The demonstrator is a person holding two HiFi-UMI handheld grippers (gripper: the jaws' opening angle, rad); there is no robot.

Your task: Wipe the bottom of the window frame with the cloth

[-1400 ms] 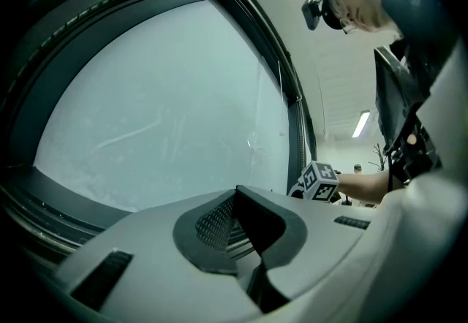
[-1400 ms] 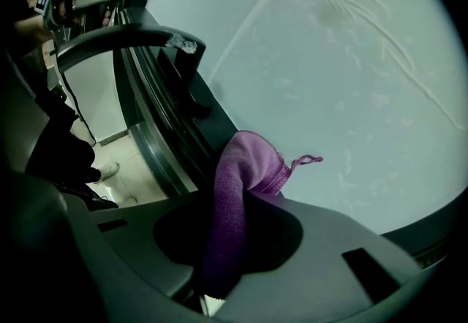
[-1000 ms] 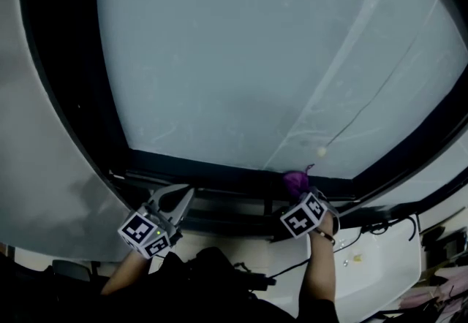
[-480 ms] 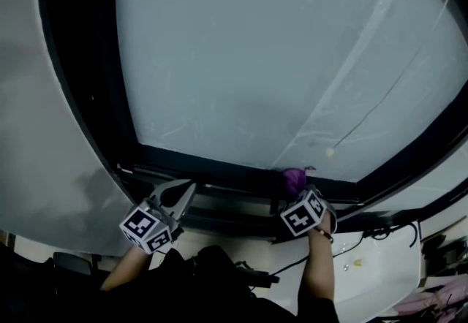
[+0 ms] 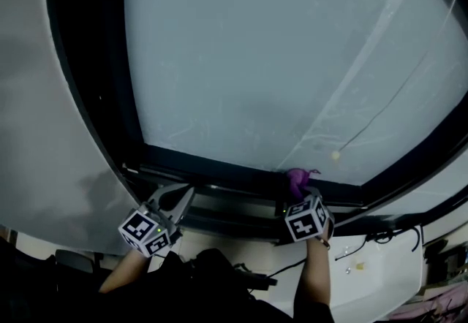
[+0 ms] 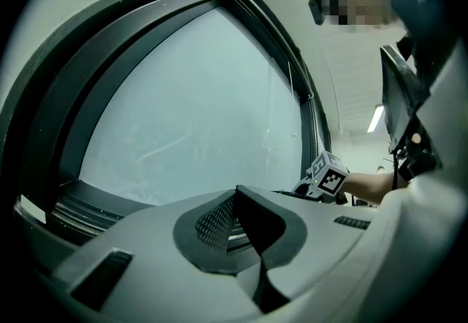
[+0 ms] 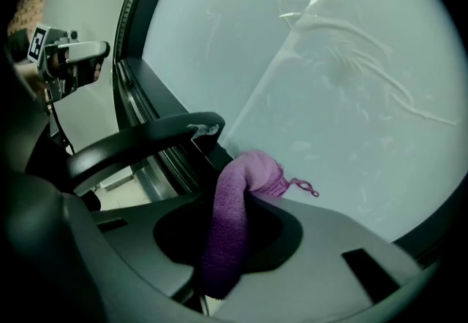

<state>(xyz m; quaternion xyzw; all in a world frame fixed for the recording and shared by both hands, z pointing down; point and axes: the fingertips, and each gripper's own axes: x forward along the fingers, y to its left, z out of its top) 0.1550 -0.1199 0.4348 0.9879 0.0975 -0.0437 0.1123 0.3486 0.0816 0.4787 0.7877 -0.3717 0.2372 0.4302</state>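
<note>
The window pane occupied most of the head view, pale and streaked, and was enclosed by a dark window frame whose bottom rail ran across the lower part of that view. A grey wall bordered the frame on the left, and a white surface carrying a dark cable lay below the frame at the lower right. The left gripper was positioned below the left portion of the bottom rail, with its tips pointed towards the rail; in the left gripper view its jaws met at the tips with nothing between them. The right gripper was positioned further along the same rail, well apart from the left gripper, with its marker cube facing the head camera. Its jaws were clamped on a purple cloth — the free end of the cloth bent over beyond the jaws, and a loose thread trailed from it. In the head view the cloth sat at the bottom rail, right of centre, at the line where the rail met the glass.
</note>
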